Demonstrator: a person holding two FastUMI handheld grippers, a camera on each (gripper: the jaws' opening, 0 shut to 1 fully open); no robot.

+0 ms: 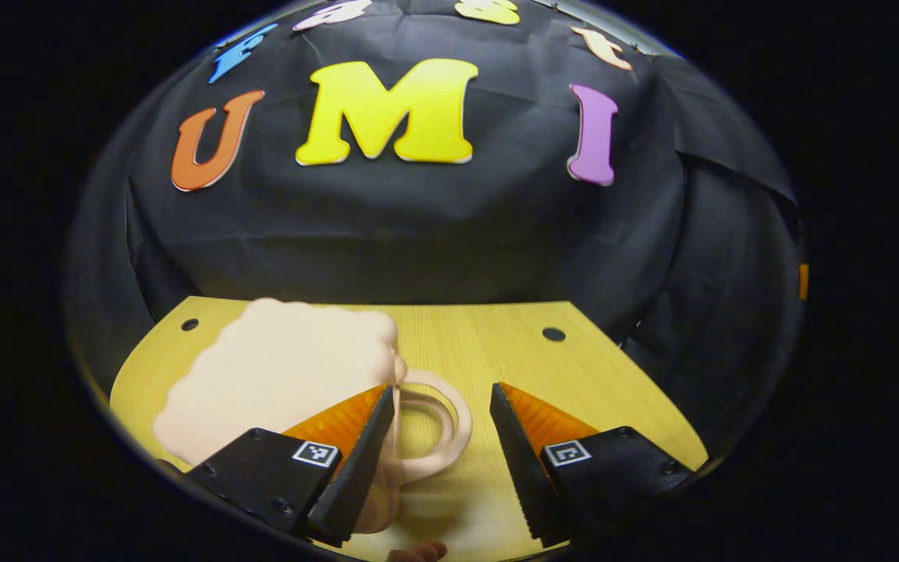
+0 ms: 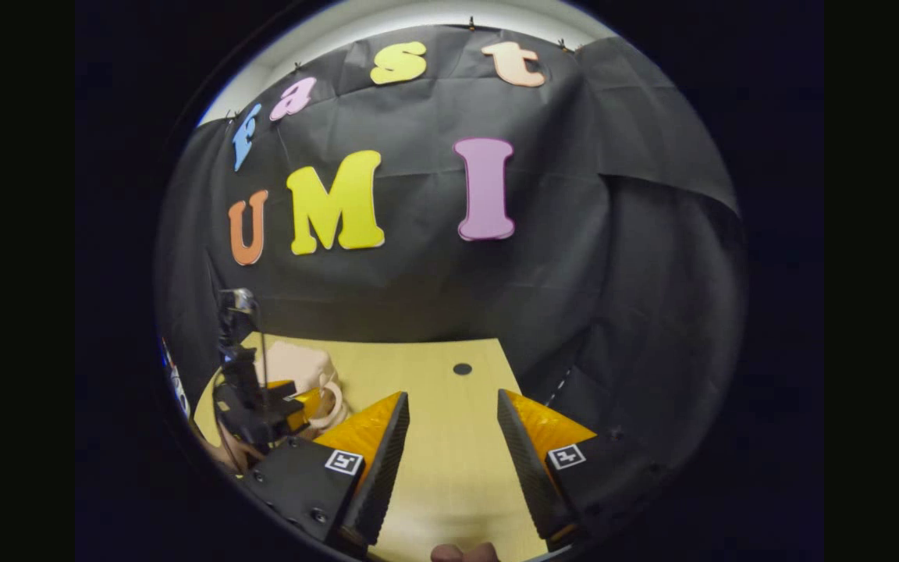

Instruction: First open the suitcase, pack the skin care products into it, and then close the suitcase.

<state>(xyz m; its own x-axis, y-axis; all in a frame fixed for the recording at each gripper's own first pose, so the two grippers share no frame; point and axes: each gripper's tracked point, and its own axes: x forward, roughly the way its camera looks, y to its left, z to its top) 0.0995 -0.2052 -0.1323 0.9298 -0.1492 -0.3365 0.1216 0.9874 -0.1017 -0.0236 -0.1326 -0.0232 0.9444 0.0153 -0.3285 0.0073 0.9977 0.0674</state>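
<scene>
A small pale pink suitcase (image 1: 278, 375) lies on the wooden table (image 1: 574, 375), left of centre in the left gripper view, and looks closed. Its looped handle (image 1: 442, 421) points toward me. My left gripper (image 1: 442, 468) is open, with the handle loop between its fingers, close to the left finger; neither finger presses on it. In the right gripper view my right gripper (image 2: 453, 460) is open over bare table (image 2: 449, 484), holding nothing. Further left in that view are the suitcase (image 2: 293, 363) and the left gripper (image 2: 262, 410) next to it.
The table has round holes near its far edge (image 1: 553, 334) (image 2: 462, 368). The black cloth wall rises right behind the table. A fingertip of the holding hand (image 2: 465, 553) shows at the bottom edge.
</scene>
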